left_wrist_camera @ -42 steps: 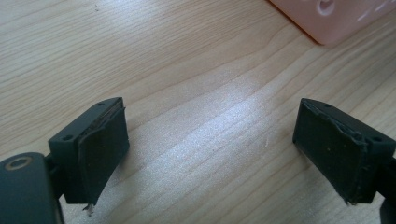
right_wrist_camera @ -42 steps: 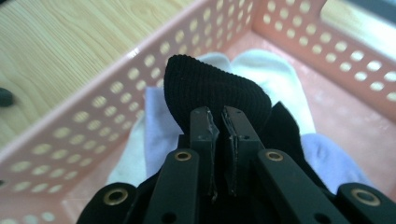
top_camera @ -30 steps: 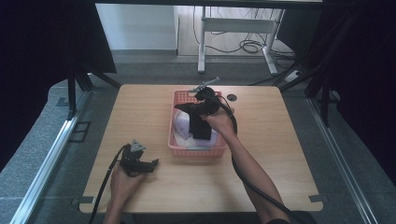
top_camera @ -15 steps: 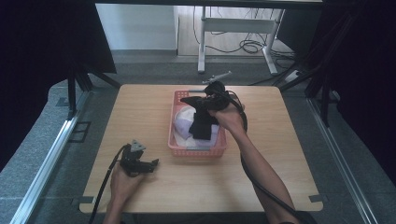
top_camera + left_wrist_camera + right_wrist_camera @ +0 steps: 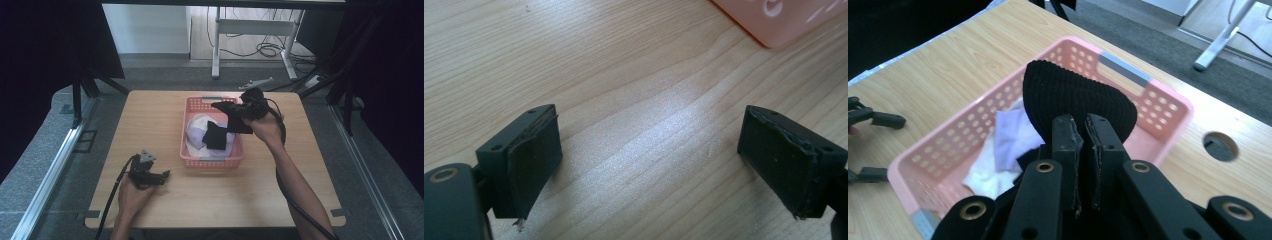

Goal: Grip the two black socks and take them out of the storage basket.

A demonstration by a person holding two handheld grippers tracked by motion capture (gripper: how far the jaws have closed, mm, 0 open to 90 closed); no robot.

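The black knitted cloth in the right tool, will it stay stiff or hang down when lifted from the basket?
The black cloth probably flops: in the high view it droops from the right tool toward the pink basket. It seems light, since a thin pinch holds it. Its ribbed knit likely resists slipping.

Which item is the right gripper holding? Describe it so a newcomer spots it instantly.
Start at the pink basket at the middle of the wooden table. Above its right side, the right gripper pinches a black knit cloth. Unlike the white and lilac pieces lying inside, it is black and lifted.
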